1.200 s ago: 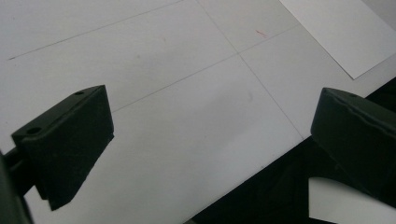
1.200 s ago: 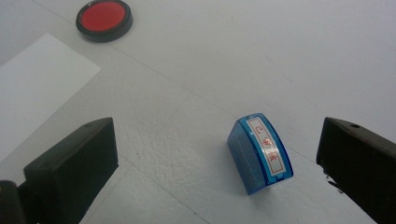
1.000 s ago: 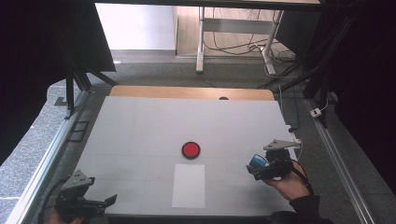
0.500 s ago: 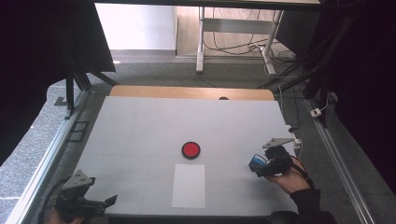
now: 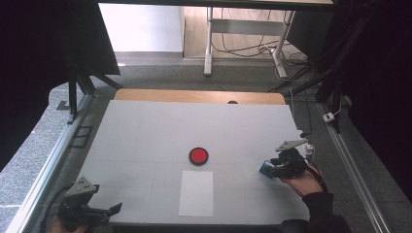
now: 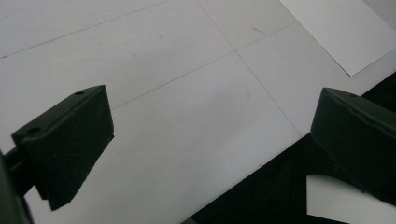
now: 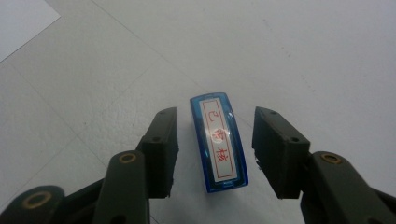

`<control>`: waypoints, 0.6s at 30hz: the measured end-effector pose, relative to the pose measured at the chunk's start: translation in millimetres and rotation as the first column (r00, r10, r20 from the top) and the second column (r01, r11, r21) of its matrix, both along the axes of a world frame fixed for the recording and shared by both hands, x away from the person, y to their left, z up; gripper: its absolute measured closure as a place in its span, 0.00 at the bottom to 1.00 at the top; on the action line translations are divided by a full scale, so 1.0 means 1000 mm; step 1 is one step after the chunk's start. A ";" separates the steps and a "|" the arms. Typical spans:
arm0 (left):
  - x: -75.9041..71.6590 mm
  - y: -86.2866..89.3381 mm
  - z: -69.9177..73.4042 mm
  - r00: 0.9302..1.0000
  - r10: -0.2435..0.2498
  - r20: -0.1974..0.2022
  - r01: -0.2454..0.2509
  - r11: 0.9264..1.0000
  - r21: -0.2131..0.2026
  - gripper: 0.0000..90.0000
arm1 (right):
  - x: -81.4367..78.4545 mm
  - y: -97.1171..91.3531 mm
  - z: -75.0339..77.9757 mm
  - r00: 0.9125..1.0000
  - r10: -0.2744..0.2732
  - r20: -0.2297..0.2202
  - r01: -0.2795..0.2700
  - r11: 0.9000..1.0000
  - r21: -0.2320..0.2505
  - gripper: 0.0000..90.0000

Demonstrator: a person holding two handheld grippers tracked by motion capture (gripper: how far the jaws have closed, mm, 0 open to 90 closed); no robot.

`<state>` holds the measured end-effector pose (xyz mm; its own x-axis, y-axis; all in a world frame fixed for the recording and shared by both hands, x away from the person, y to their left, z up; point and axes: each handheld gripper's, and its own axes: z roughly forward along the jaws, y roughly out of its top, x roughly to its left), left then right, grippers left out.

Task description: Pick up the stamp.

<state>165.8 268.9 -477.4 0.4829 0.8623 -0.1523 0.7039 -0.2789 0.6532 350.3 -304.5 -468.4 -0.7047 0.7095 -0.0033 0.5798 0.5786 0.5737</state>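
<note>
A small blue stamp with a white label and red characters stands on the white table. My right gripper is open, one jaw on each side of the stamp with a gap on both. In the high view the right gripper is near the table's right edge, with the blue stamp at its tips. My left gripper rests at the near left corner, open and empty. In its own view the left gripper hovers over the bare table edge.
A red round disc with a dark rim lies at the table's middle. A white paper sheet lies just in front of it and shows again as the white sheet. A wooden strip borders the far edge.
The right hand and its gripper have shifted slightly away from me around the blue stamp. The left gripper has not moved.
</note>
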 end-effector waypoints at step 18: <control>-0.001 0.000 0.000 1.000 -0.001 0.008 0.001 1.000 0.001 0.00 | 0.001 -0.002 0.001 1.000 0.027 0.000 -0.027 1.000 0.016 0.79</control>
